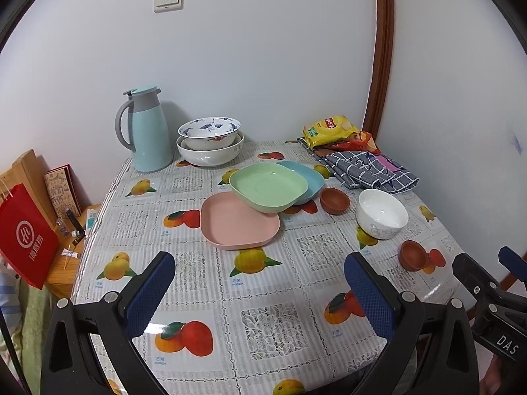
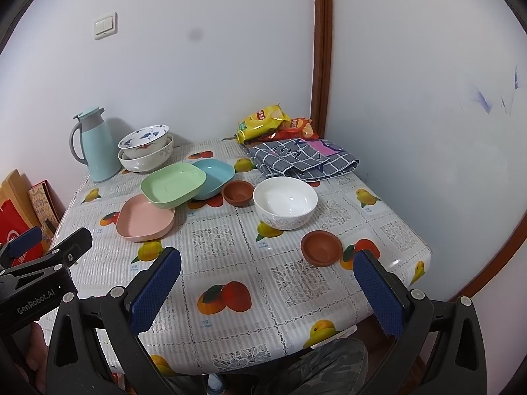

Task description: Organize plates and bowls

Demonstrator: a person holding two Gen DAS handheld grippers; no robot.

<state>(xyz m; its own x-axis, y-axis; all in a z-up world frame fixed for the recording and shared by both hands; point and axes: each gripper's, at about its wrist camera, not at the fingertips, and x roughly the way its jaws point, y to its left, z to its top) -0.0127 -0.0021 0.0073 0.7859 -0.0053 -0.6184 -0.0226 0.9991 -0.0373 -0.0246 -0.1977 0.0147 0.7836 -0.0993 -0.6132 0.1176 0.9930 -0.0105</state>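
While both tools are held low over the near edge of the table, the left gripper is seen with its blue-padded fingers spread wide and nothing between them. The right gripper is held the same way, fingers well apart and gripping nothing, above the fruit-print tablecloth.

Just beyond the right gripper, a small brown bowl is found sitting upright near the table's right edge. Further in, a white bowl is placed upright, and a second small brown bowl is set just to its left.

At mid-table the plates are gathered. A pink square plate is laid flat on the cloth. A green square plate is tilted, its near edge propped on the pink plate's far rim and its far side resting on a blue plate behind it.

Toward the back wall, a blue-patterned bowl is nested, slightly askew, inside a larger white bowl. A pale blue thermos jug is stood just left of that pair. At the far right corner a grey checked cloth is folded, and snack packets are piled behind it. A red paper bag is seen off the table's left side.
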